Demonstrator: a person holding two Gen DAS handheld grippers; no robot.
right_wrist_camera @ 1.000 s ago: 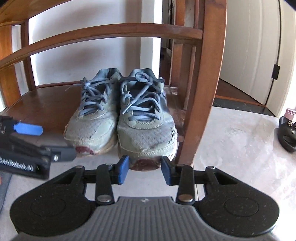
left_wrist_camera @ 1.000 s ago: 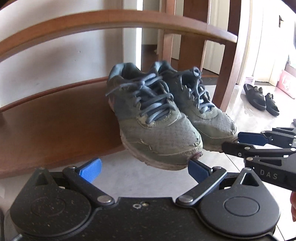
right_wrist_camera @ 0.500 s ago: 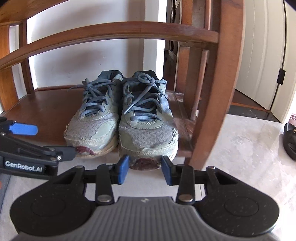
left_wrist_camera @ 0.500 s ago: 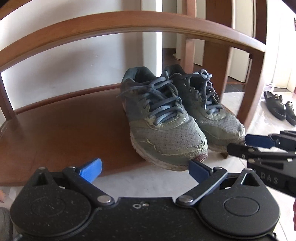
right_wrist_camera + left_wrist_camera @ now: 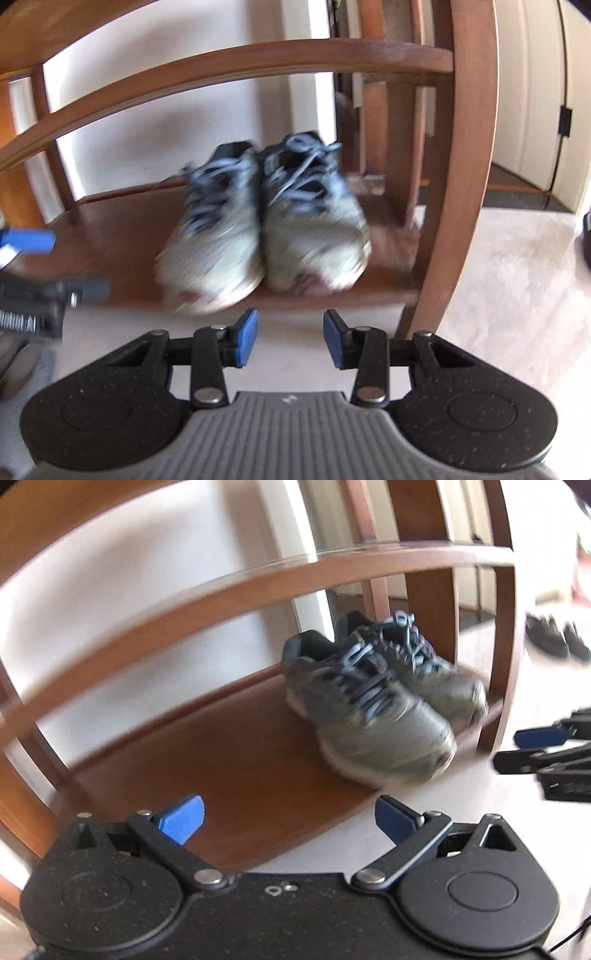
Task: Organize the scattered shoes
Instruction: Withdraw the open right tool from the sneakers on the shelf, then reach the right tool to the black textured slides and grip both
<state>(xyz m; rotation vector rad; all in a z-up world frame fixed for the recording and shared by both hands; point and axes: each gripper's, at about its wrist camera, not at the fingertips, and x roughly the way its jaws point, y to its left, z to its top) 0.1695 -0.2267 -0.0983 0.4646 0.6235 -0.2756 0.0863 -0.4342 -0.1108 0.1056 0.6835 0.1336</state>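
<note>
Pale floor (image 5: 498,280) runs under both of your grippers, with a wooden shoe rack (image 5: 469,147) standing on it against a white wall.

Nearest, your right gripper (image 5: 290,338) sits just off the rack's front edge, blue pads (image 5: 246,336) parted with a clear gap and nothing in between. Your left gripper (image 5: 290,818) is spread wider, also empty, low over the front edge of the bottom shelf (image 5: 229,760). Each tool shows at the edge of the other's view: the left one at the left of the right wrist view, the right one at the right of the left wrist view.

Next out, the pair of grey sneakers (image 5: 266,236) with blue laces sits on the bottom shelf at its right end, near the right upright. They are side by side and touching, toes pointing at you; the left toe pokes a bit past the shelf edge. Neither gripper touches them. Both views are motion-blurred, so fine detail on the shoes is unreadable.

Farther right, dark sandals (image 5: 554,640) lie on the floor past the rack, well apart from the sneakers. Beyond the rack on the far right stands a light door (image 5: 535,92).
</note>
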